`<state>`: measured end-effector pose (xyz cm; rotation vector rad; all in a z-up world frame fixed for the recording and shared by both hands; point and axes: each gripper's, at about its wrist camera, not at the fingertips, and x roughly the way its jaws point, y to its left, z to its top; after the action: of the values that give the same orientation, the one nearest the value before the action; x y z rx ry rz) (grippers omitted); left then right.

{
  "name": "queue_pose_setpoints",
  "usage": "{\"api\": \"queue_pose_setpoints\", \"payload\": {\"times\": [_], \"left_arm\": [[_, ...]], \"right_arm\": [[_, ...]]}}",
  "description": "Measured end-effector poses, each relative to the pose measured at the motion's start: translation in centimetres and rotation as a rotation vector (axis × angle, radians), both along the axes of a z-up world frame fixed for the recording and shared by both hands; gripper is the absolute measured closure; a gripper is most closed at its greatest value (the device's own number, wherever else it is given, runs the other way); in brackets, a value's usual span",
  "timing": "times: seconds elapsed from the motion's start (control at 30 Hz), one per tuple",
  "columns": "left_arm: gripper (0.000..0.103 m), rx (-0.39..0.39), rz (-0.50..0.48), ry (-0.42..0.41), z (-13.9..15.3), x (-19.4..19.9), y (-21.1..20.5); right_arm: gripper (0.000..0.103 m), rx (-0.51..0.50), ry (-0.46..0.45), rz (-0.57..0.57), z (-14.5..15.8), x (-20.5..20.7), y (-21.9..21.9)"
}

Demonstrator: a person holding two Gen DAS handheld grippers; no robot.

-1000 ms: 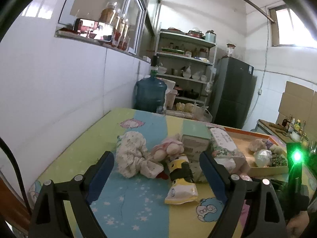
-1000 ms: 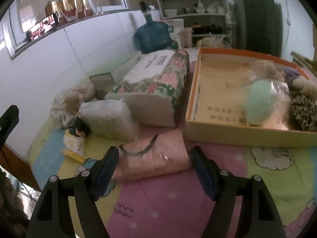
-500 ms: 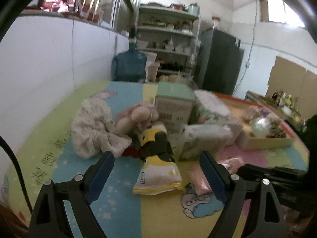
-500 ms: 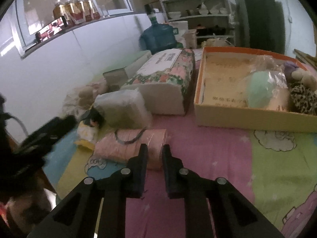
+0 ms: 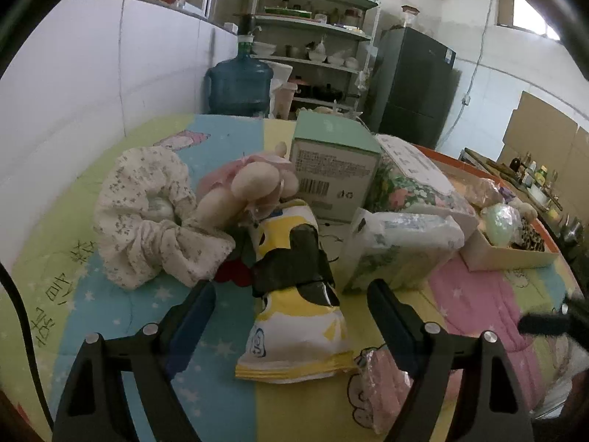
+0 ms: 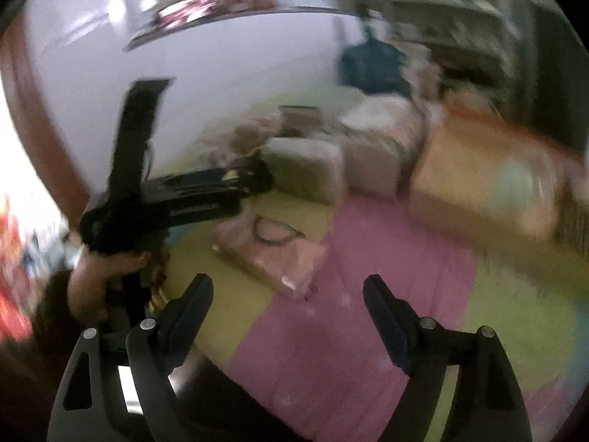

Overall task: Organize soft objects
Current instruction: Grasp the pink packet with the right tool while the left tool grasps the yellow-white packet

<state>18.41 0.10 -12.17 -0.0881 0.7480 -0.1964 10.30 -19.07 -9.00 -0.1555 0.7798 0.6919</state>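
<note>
On the pastel cartoon-print mat [image 5: 121, 316], the soft things are lying in a loose cluster. From the left wrist camera, the left gripper [image 5: 291, 313] is hovering low over the mat with its jaws standing wide apart and gripping nothing; the yellow, black and white cartoon pouch [image 5: 294, 294] is lying between the two fingers, its near end just ahead of them. To the left of the pouch a white floral cloth bundle [image 5: 151, 217] is resting, with a pink plush doll [image 5: 250, 184] leaning against it and touching the pouch's far end. Behind the doll a pale green carton [image 5: 331, 169] is standing upright, and beside it a floral tissue pack [image 5: 408, 180] is lying against the orange-rimmed cardboard tray [image 5: 515, 254], which is holding a pale green wrapped ball [image 5: 502, 217]. A clear-wrapped tissue pack [image 5: 397, 246] is sitting just beyond the right finger, and a pink wrapped packet [image 5: 383, 386] is lying on the mat under that finger. The right wrist view is badly blurred; there the right gripper [image 6: 287, 305] is also showing its jaws spread wide with nothing held, the pink wrapped packet [image 6: 272, 246] lying on the mat just ahead of the gap, and the left hand [image 6: 99, 280] is appearing at the left edge, holding its gripper's handle.
</note>
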Motion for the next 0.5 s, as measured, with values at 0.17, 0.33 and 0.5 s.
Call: {"api": "queue_pose_setpoints", "payload": {"times": [0.17, 0.33, 0.5], "left_arm": [[0.026, 0.026, -0.008, 0.028, -0.2, 0.5, -0.4], [0.039, 0.018, -0.03, 0.034, -0.2, 0.9, -0.3], [0.06, -0.023, -0.061, 0.027, -0.2, 0.9, 0.4]], "right_arm": [[0.018, -0.23, -0.084, 0.258, -0.8, 1.7, 3.9], [0.048, -0.271, 0.001, 0.345, -2.1, 4.0, 5.3], [0.053, -0.241, 0.008, 0.311, -2.1, 3.1, 4.5]]}}
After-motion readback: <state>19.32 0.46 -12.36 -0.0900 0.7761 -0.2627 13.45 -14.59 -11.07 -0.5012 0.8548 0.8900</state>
